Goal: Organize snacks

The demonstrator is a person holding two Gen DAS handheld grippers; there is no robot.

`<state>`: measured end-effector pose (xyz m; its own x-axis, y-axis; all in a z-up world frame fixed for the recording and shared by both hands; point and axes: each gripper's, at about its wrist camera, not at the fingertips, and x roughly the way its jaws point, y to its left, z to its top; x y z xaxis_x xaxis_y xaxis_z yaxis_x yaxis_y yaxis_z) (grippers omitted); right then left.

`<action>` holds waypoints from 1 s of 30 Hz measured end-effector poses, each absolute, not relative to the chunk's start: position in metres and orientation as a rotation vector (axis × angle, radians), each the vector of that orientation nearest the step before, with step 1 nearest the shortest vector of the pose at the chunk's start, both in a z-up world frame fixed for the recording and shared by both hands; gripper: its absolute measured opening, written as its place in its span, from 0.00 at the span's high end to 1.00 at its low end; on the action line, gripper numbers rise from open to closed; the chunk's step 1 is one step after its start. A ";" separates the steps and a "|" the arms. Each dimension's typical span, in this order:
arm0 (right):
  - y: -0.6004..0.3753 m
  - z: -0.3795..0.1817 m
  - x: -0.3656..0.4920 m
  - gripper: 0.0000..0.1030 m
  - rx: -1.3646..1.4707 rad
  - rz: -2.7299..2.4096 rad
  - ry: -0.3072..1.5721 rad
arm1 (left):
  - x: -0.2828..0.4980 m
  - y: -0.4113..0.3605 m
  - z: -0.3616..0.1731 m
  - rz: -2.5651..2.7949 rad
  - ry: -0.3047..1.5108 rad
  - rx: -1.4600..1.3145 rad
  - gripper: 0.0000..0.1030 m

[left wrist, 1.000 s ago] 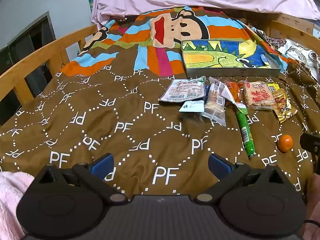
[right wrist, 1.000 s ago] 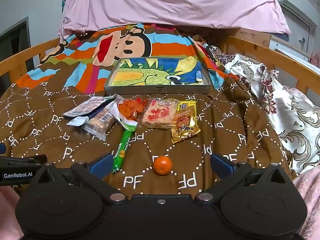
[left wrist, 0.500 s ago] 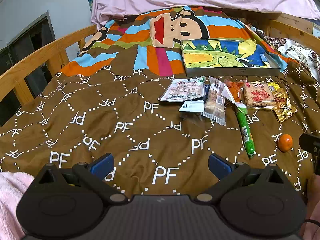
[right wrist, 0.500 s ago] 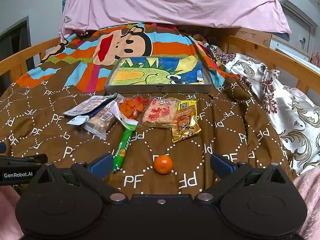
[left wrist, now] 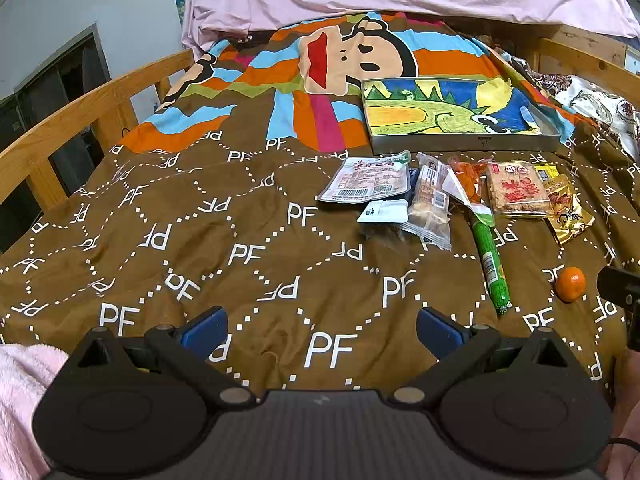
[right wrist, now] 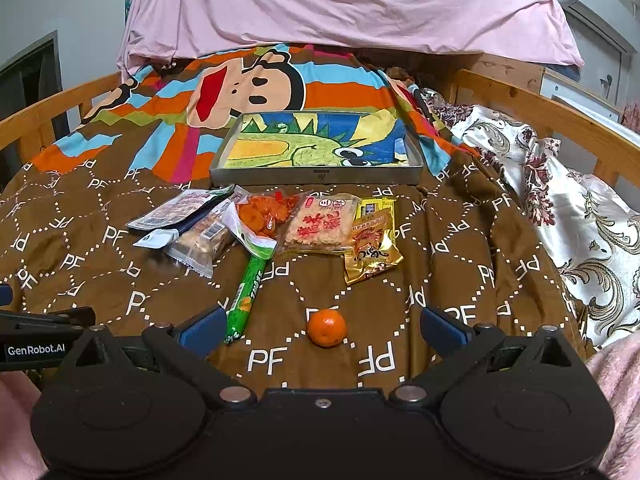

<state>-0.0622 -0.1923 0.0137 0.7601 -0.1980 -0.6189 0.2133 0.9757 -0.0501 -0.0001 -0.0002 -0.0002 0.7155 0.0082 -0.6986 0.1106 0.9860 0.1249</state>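
Observation:
Several snack packets lie in a row on the brown bedspread: a white-and-red packet (right wrist: 182, 210), a clear biscuit packet (right wrist: 200, 242), an orange snack bag (right wrist: 262, 214), a rice cracker pack (right wrist: 320, 226), a gold packet (right wrist: 372, 246). A green sausage stick (right wrist: 246, 298) and a small orange (right wrist: 326, 327) lie nearer. A shallow metal tray (right wrist: 316, 175) with a dinosaur picture sits behind them. My right gripper (right wrist: 320, 330) is open and empty, with the orange between its fingers' line. My left gripper (left wrist: 320, 330) is open and empty over bare bedspread, left of the snacks (left wrist: 430, 200).
Wooden bed rails run along the left (left wrist: 80, 116) and right (right wrist: 552, 116). A pink sheet (right wrist: 340, 4) hangs at the back. A floral quilt (right wrist: 580, 216) lies at the right. Bare bedspread (left wrist: 180, 220) stretches left of the snacks.

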 end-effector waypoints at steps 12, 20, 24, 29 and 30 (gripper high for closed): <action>-0.192 0.013 -0.062 0.01 0.024 -0.224 0.673 | 0.000 0.000 0.000 -0.057 0.773 0.163 0.01; -0.192 0.014 -0.062 0.01 0.023 -0.223 0.674 | 0.000 0.000 0.000 -0.056 0.773 0.164 0.01; -0.192 0.014 -0.063 0.01 0.024 -0.217 0.679 | 0.000 0.000 0.000 -0.055 0.776 0.163 0.01; -0.195 0.014 -0.061 0.01 0.039 -0.217 0.704 | 0.001 -0.001 -0.002 -0.062 0.787 0.164 0.01; -0.197 0.014 -0.058 0.01 0.049 -0.216 0.714 | 0.002 0.000 -0.003 -0.071 0.795 0.161 0.01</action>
<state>-0.0584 -0.1969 0.0143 0.7348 -0.1794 -0.6541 0.2129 0.9766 -0.0286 0.0015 -0.0003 -0.0028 0.6989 -0.0029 -0.7152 0.1242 0.9853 0.1174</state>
